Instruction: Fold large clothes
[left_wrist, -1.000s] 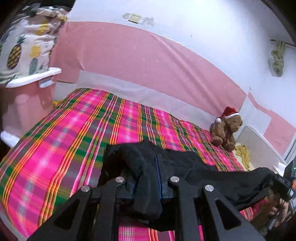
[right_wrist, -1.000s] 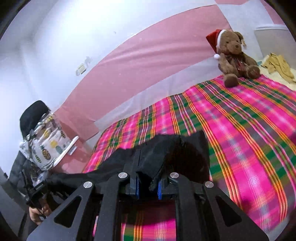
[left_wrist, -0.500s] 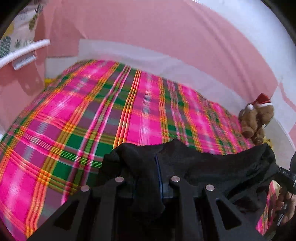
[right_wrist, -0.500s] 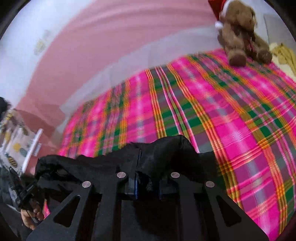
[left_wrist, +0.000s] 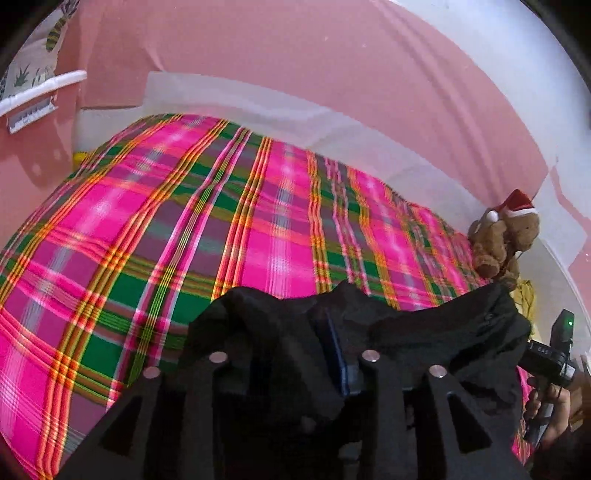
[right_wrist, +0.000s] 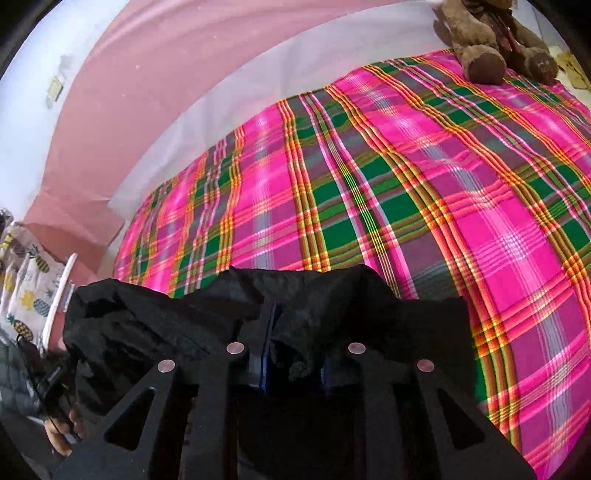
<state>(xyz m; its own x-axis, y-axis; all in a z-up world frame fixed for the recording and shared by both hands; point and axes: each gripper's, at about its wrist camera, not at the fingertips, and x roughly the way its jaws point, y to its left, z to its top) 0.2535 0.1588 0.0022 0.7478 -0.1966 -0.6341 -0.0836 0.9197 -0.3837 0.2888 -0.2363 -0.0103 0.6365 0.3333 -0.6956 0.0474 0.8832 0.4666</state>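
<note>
Gripping black garment (left_wrist: 424, 332) w/ both grippers — left (left_wrist: 295, 373), right (right_wrist: 295, 365) jaws clenched on it — above plaid bed (right_wrist: 406, 184).

You're in a home bedroom: a bed (left_wrist: 177, 236) under a pink-and-green plaid cover fills the view, a teddy bear (left_wrist: 506, 240) in a Santa hat sits at its far right, pineapple-print fabric (right_wrist: 26, 280) lies left.

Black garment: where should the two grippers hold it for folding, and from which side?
Along the black garment's near edge, one pinch towards each end, coming from the person's side of the plaid bed. The left gripper and right gripper already pinch it so, cloth bunching between them.
</note>
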